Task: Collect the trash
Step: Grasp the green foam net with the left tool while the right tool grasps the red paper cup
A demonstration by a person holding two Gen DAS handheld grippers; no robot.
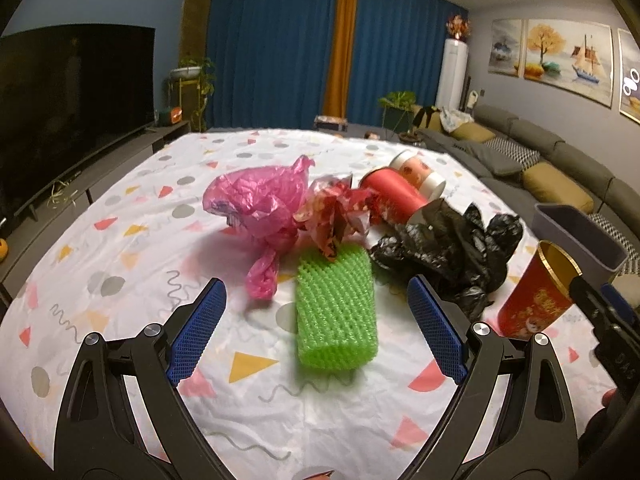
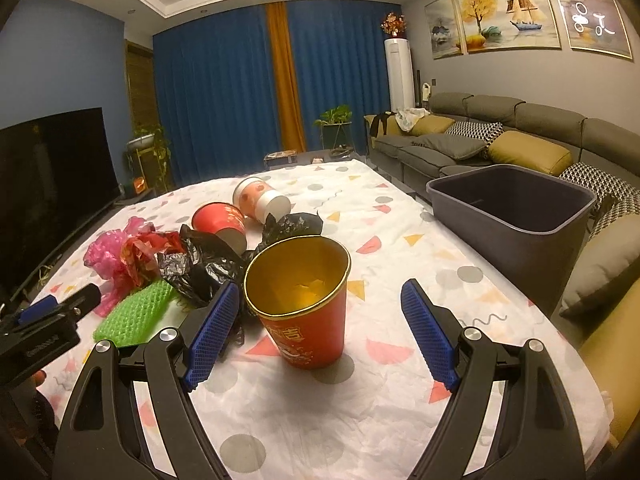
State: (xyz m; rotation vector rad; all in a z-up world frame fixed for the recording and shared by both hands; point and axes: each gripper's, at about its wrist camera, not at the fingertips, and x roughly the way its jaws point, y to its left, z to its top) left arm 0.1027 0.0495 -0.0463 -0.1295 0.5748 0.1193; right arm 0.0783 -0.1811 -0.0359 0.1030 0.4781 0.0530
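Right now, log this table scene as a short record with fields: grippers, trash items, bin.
left gripper: open, green foam net lying between its fingers, not gripped
right gripper: open, upright red paper cup between its fingers, not gripped
other trash: pink plastic bag, crumpled red wrapper, black plastic bag, red cup on its side, white-lidded cup on its side
bin: grey bin beside the table's right edge, nothing visible inside
surface: patterned white tablecloth

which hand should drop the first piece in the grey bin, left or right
Probably right. The right gripper is open around the upright red cup, with the grey bin on its side. The left gripper, also open, faces the green foam net, farther from the bin.
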